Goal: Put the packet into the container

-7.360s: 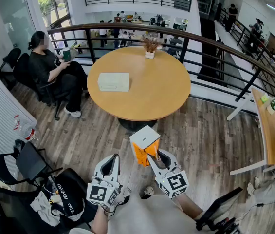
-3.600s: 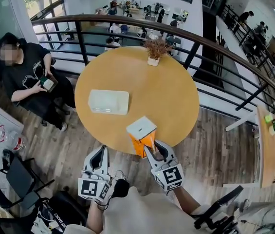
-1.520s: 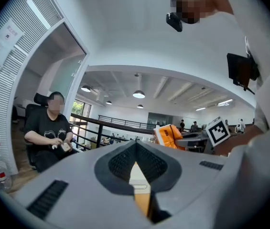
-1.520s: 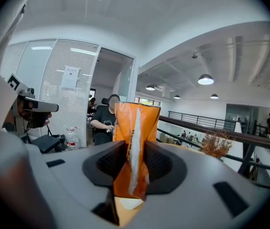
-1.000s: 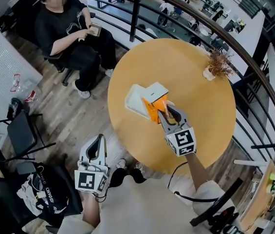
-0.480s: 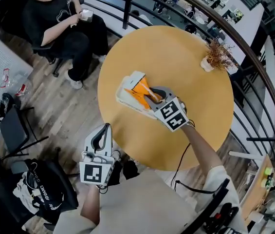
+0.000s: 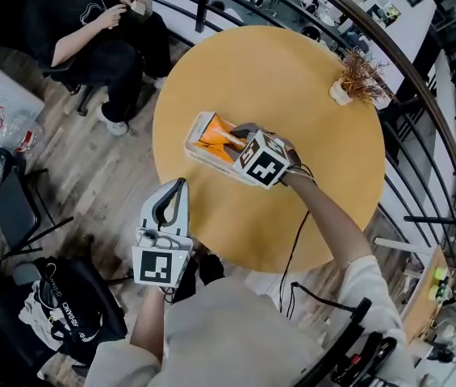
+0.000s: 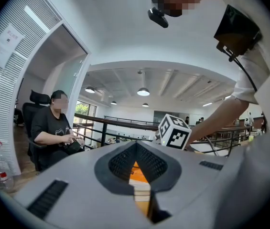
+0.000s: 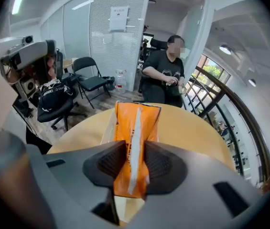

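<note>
Room: upper-floor office space, wood-plank floor (image 7: 98, 180), black railing (image 7: 202, 2) curving behind a round wooden table (image 7: 292, 71).
On table: we note a pale rectangular container (image 7: 195, 153), open on top, on the left half. A small pot of dried plant (image 7: 353, 81) stands at the far edge, well apart from it.
Task item: orange packet (image 7: 214, 132) w/ white stripe lies tilted in the container's opening, inside its outline from the head view. We can't tell if it touches the bottom.
R side: right tongs (image 7: 232, 139) pinching the packet's near end, pads pressed on both faces; our arm stretched out over the table.
L side: left tongs (image 7: 180, 185) w/ tips pressed together, nothing between them. Held off the table, just beside its near edge, over the floor.
Bystander: seated person (image 7: 82, 22) in black beyond the table's left side, hands on a small object.
Near us: black bag (image 7: 66, 309) and folding chair (image 7: 14, 208) at lower left.
</note>
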Tool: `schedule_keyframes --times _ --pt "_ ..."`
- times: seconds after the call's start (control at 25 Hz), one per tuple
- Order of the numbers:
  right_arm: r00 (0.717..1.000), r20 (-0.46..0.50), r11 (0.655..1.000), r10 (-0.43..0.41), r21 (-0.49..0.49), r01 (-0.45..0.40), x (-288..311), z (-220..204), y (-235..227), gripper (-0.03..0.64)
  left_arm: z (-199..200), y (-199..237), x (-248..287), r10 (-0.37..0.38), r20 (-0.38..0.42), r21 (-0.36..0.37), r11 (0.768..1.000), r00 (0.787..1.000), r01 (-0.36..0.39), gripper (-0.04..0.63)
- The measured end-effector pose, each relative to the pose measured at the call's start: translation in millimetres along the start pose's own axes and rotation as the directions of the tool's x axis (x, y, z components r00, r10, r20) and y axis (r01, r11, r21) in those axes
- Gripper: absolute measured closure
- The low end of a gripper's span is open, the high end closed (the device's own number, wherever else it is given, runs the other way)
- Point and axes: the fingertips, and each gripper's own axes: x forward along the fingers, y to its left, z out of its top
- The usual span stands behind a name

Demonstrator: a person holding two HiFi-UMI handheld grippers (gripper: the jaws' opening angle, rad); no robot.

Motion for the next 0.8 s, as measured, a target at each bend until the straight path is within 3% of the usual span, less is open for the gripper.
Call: schedule_keyframes --times 0.08,0.2,0.36,0.64,0.8 --pt "0.998 -0.061 0.999 0.026 -0.017 -0.027 10 -1 2 0.494 0 -1 1 -0.009 -0.003 0.013 1.0 1.0 0.009 0.591" --pt "0.987 -0.148 0.997 0.06 -0.035 -0.066 27 -2 3 0.494 2 0 1 0.015 0.022 -0.039 0.999 1.0 -0.014 0.591" --pt "0.965 -0.244 0.991 0.096 -0.066 -0.115 44 -9 9 0.494 2 -3 0 0.024 0.028 -0.041 0.999 0.999 -0.023 0.591" --pt "0.946 -0.302 0.989 0.12 -0.048 -0.141 66 -21 10 0.494 0 5 -7 0.048 0.024 -0.063 0.997 0.999 -0.046 0.591" --pt "0.949 -0.288 0.989 0.132 -0.021 -0.144 68 -21 9 0.492 1 14 -10 0.058 0.017 -0.072 0.996 0.998 -0.056 0.591"
